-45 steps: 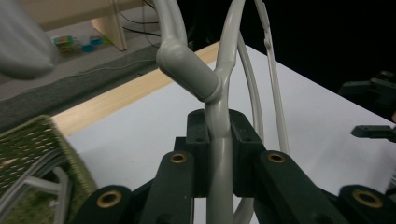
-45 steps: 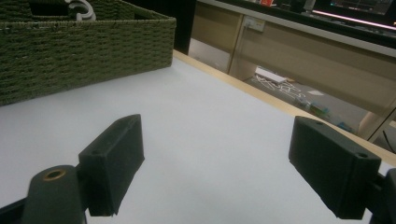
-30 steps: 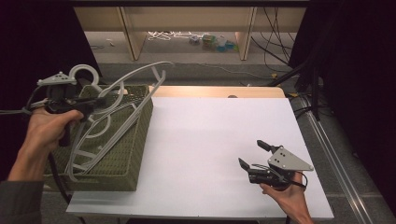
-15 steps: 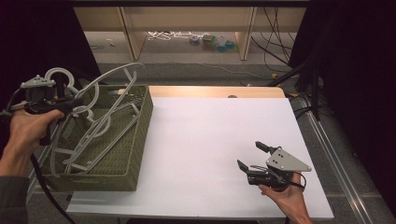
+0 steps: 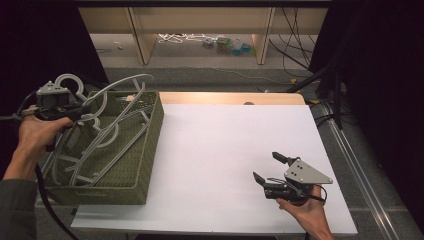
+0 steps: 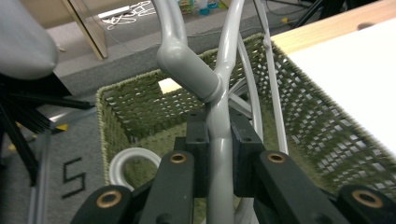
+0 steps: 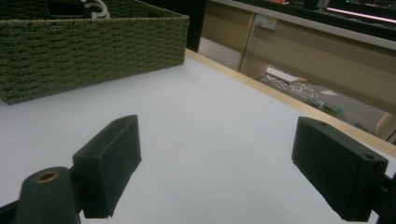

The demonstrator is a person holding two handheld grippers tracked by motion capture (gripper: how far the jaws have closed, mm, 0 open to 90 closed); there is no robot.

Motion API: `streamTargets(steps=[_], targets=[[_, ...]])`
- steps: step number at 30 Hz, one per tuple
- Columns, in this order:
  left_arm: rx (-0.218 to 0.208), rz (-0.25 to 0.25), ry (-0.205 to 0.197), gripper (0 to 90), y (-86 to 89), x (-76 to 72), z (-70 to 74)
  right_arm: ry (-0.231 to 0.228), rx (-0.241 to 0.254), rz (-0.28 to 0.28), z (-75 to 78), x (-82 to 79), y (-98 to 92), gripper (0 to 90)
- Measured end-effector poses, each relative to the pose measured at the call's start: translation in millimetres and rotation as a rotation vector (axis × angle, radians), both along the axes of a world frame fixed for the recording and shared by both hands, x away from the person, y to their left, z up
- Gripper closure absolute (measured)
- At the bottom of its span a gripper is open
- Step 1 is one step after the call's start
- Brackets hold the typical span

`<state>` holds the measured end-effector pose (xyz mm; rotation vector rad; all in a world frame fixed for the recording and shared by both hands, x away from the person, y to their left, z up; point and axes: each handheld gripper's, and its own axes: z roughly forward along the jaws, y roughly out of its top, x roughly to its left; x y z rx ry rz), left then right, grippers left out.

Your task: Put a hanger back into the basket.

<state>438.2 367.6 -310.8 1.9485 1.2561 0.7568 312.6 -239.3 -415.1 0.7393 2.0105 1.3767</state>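
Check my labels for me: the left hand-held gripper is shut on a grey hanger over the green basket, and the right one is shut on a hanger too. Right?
Partly. The right hand-held gripper is open and empty above the white table, as the right gripper view shows. The left hand-held gripper is indeed shut on a grey hanger over the green basket.

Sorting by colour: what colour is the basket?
Olive green weave, clearest in the right gripper view.

hanger (image 6: 219,116): grey plastic | tilted, neck clamped | over green woven basket (image 5: 145,145), left table edge

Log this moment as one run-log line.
left gripper: shut on grey hanger | green basket: holds more hangers | right gripper: open, low over white table
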Motion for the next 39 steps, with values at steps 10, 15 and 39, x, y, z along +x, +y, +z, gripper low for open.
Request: streamTargets(steps=[10,15,39], targets=[[0.016,-0.014,0.002,80.6,8.2,4.2,-11.1,0.000,0.007,-0.004,-0.9,0.2,1.0,16.4],[0.024,-0.018,0.017,80.5,13.2,2.3,-17.3,-0.001,0.004,0.000,-1.2,0.2,1.6,16.4],[0.054,-0.085,0.026,80.6,15.4,11.2,-32.0,-0.007,0.004,-0.003,-0.7,1.0,-0.2,16.4]])
